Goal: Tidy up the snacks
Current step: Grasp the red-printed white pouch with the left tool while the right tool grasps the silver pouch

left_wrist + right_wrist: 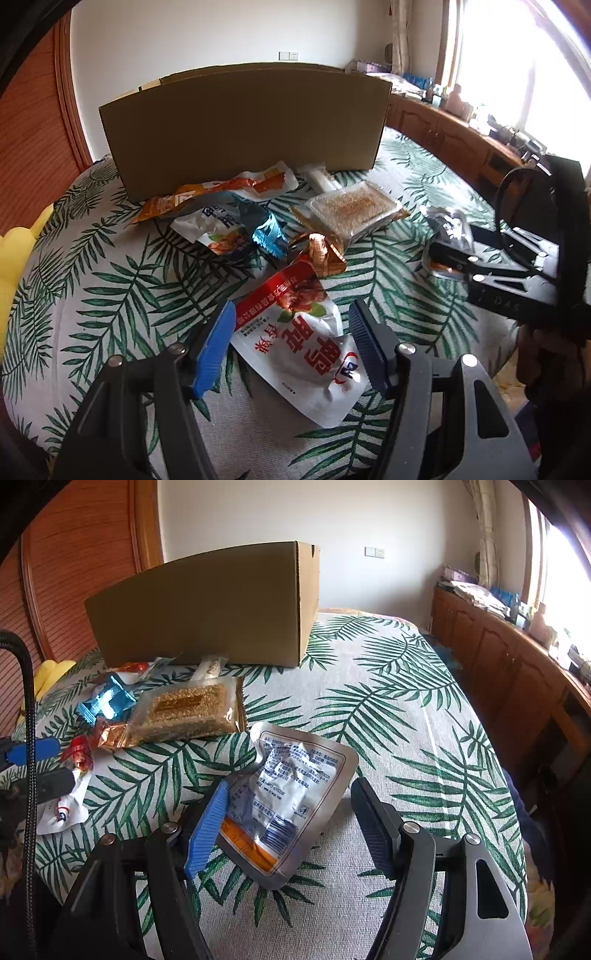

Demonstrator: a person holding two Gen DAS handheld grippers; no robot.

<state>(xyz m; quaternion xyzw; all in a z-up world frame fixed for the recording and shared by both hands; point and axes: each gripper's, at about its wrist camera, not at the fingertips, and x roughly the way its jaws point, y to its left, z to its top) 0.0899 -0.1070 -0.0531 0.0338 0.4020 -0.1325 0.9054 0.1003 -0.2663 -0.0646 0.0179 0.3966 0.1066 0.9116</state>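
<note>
While both claws are hanging wide open, you are straddling one pouch each: the left claw (pixel 291 341) over the red-and-white pouch (pixel 295 343), the right claw (pixel 288 819) over the silver pouch (pixel 288 797), both lying lengthwise toward the cardboard box (pixel 207 613)

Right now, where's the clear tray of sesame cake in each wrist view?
Left wrist: sesame cake tray sits right of centre, in front of the cardboard box's right end.
Right wrist: the tray sits left of centre, just behind the silver pouch lying between the right gripper fingers.
Shared landmark: the cardboard box, standing behind the snack pile in both.
</note>
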